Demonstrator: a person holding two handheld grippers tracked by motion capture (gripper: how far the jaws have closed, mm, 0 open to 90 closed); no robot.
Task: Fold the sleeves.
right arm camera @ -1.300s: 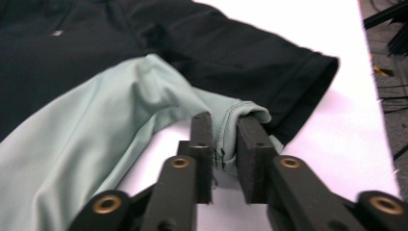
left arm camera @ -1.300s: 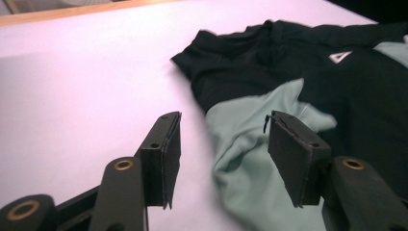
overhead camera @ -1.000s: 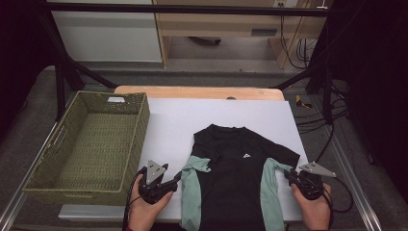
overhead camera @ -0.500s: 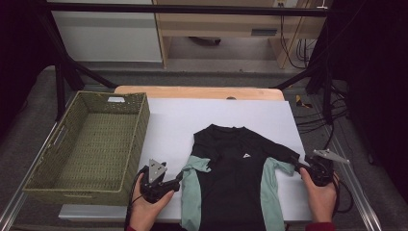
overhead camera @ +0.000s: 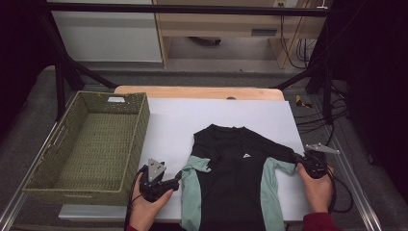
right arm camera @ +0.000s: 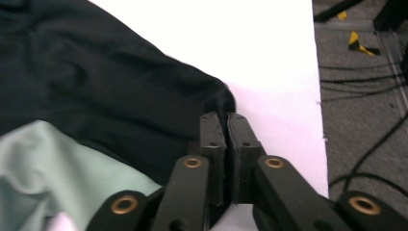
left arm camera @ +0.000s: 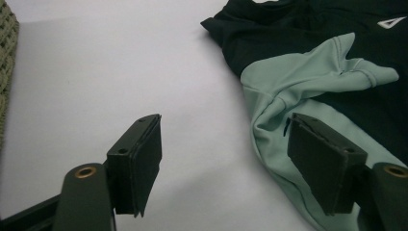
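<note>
A black shirt [overhead camera: 235,178] with mint-green sleeves lies flat on the white table [overhead camera: 192,120], collar away from me. My left gripper [overhead camera: 179,179] rests at the shirt's left side, open. Its jaws have just been opening. In the left gripper view [left arm camera: 223,122] one jaw stands over bare table and the other over the folded mint sleeve [left arm camera: 308,72], with nothing pinched. My right gripper [overhead camera: 297,156] is at the shirt's right shoulder. Its jaws have just been closing and in the right gripper view [right arm camera: 226,115] they are shut on the edge of the black cloth [right arm camera: 96,72].
A green woven basket [overhead camera: 139,130] stands at the table's left side, close to the left hand. Cables lie on the grey floor [right arm camera: 365,96] past the table's right edge. A wooden board [overhead camera: 197,92] borders the table's far side.
The right hand swung out toward the table's right edge, then came back in to the shirt's right shoulder, where its jaws closed on the black edge. The left hand stayed put.
</note>
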